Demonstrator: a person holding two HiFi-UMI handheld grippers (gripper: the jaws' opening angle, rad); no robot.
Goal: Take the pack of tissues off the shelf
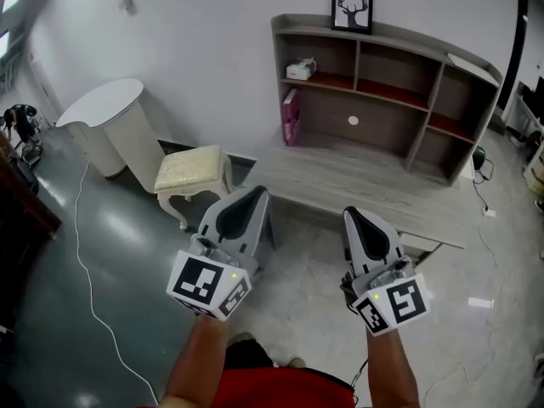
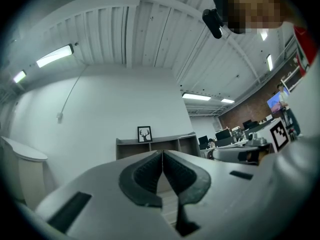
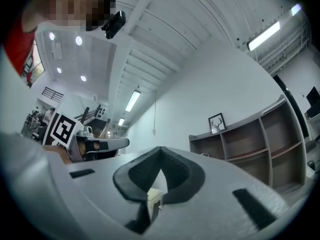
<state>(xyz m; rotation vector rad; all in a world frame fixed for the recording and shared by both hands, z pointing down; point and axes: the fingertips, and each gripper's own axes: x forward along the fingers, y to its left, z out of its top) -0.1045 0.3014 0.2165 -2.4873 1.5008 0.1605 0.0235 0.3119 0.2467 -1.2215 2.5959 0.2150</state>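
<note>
A wooden shelf unit [image 1: 387,83] stands on a grey desk [image 1: 357,185] against the white wall. A pink pack [image 1: 290,117] stands upright in its lower left bay. A small white tissue box [image 1: 299,70] sits in the upper left compartment. Both grippers hang low, in front of the desk and well short of the shelf. The left gripper [image 1: 255,195] is shut and empty, and its tips meet in the left gripper view [image 2: 162,153]. The right gripper [image 1: 353,215] is also shut with nothing held [image 3: 161,149]. Both gripper views show the shelf unit [image 2: 165,144] [image 3: 260,134] far off.
A framed deer picture [image 1: 352,8] stands on top of the shelf. A cream stool [image 1: 192,172] stands left of the desk, with a white round cabinet [image 1: 106,121] further left. A white cable [image 1: 85,262] trails over the grey floor. Dark furniture lies at the left edge.
</note>
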